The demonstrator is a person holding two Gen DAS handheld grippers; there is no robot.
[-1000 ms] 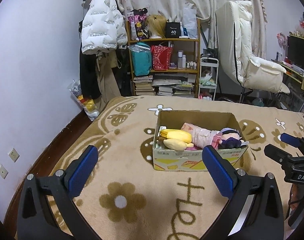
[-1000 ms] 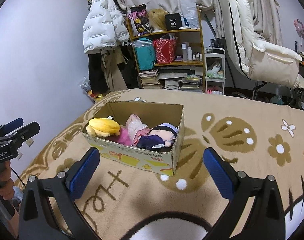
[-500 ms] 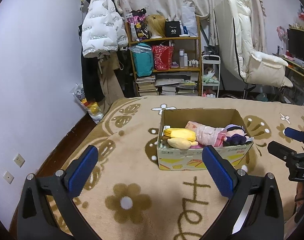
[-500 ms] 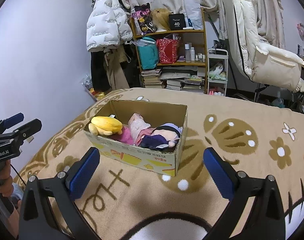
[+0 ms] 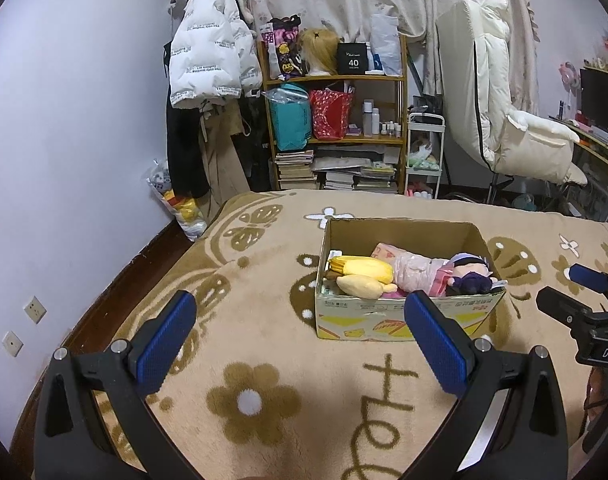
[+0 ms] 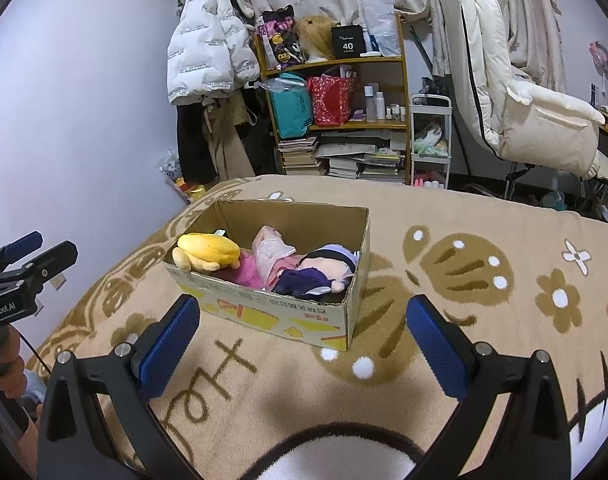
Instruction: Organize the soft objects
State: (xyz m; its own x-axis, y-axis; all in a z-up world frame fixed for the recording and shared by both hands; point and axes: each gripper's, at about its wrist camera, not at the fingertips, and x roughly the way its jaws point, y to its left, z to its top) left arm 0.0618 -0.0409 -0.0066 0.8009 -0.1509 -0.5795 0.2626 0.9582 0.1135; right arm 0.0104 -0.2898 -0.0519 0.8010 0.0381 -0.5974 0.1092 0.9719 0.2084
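An open cardboard box (image 5: 404, 322) (image 6: 272, 312) stands on a beige flower-patterned blanket (image 5: 264, 360). In it lie a yellow plush toy (image 5: 362, 274) (image 6: 208, 250), a pink soft item (image 5: 416, 276) (image 6: 270, 254) and a purple-haired doll (image 5: 470, 278) (image 6: 324, 272). My left gripper (image 5: 300, 340) is open and empty, held above the blanket in front of the box. My right gripper (image 6: 300, 340) is open and empty, in front of the box's right corner. Each gripper shows at the edge of the other's view.
A wooden shelf (image 5: 336, 128) with bags, books and bottles stands behind the bed. A white puffer jacket (image 5: 212, 56) hangs at the left wall. A cream reclining chair (image 5: 512, 120) is at the right. The bed's left edge drops to the floor (image 5: 116, 288).
Both grippers have drawn back and risen slightly from the box, so it looks smaller and lower. The toys in the box have not moved.
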